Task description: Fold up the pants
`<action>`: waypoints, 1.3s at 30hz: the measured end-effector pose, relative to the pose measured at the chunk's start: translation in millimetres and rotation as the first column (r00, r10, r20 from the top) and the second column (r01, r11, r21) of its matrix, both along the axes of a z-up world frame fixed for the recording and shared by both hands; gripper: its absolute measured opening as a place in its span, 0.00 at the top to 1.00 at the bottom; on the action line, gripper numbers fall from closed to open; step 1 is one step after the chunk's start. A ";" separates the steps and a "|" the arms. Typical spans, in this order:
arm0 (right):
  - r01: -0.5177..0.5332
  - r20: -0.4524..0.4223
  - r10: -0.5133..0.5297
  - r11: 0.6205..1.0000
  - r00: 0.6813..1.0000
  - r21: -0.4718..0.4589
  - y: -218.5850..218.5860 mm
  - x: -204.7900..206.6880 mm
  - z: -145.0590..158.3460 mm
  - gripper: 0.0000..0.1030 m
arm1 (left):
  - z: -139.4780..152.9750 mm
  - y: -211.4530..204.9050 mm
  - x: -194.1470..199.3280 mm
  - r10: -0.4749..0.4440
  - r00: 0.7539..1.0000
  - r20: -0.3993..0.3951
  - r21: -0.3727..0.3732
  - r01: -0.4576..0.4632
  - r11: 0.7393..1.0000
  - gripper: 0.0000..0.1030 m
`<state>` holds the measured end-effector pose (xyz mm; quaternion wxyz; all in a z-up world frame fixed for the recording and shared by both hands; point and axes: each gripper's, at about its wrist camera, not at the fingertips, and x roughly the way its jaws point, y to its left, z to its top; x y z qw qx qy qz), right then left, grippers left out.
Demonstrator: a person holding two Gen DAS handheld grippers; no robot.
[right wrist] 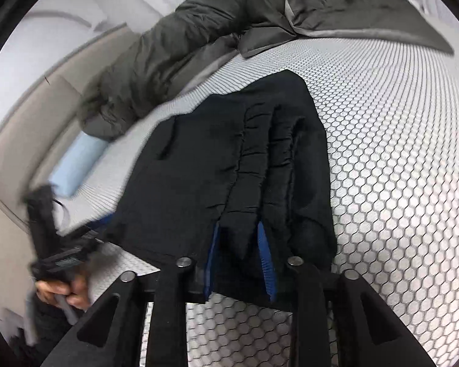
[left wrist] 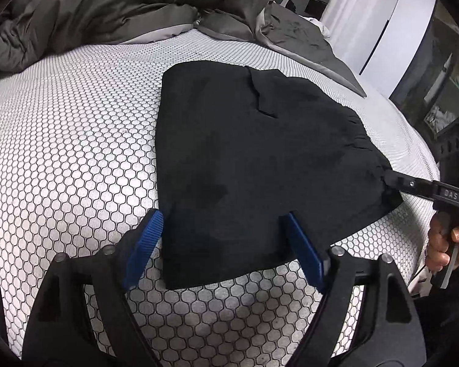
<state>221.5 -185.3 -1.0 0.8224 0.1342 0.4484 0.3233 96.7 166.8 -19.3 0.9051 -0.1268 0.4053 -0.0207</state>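
Note:
Black pants (left wrist: 244,153) lie folded flat on the honeycomb-patterned mattress (left wrist: 61,137). My left gripper (left wrist: 222,215) stands open at the near edge. Its blue pads (left wrist: 150,244) straddle the cloth without pressing on it. At the right, my right gripper (left wrist: 393,180) bites the gathered waistband corner, with a hand (left wrist: 443,241) on its handle. In the right wrist view the pants (right wrist: 214,168) drape over my right gripper (right wrist: 238,226), and a bunch of waistband cloth fills the gap between its blue pads (right wrist: 267,263). The left gripper (right wrist: 85,238) shows blurred at the pants' left corner.
A crumpled grey duvet (left wrist: 91,9) is heaped along the far side of the bed. A light blue pillow (right wrist: 76,165) lies by the beige headboard (right wrist: 21,122). A white wardrobe (left wrist: 397,30) stands beyond the bed's right edge.

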 end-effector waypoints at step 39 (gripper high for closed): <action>0.102 0.176 -0.073 0.982 0.982 -0.161 -13.9 -30.8 -3.0 0.51 | 14.3 5.9 -29.5 -0.037 0.998 0.043 0.074 0.034 0.997 0.27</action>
